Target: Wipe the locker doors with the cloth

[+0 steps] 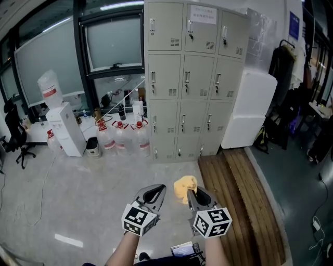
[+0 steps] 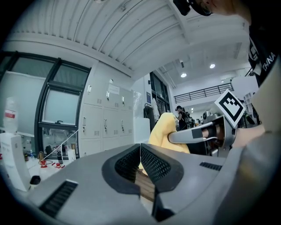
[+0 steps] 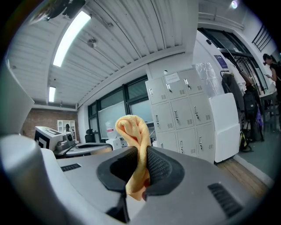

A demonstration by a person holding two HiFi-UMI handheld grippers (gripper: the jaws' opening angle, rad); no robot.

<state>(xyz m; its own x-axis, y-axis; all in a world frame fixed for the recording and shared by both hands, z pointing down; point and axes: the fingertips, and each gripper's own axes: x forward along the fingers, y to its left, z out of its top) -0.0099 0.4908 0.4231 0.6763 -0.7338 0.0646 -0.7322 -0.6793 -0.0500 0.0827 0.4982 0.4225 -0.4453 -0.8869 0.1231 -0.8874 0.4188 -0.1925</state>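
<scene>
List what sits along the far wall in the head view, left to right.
office chair → water dispenser → water jugs → lockers → white box → hanging coats

Lower part of crumpled yellow cloth (image 1: 184,185) hidden behind right gripper (image 1: 193,195). Print on white paper notice (image 1: 202,14), top of grey metal locker bank (image 1: 165,83), too small to read. Left forearm (image 1: 125,250) cut off by head view's bottom edge.
</scene>
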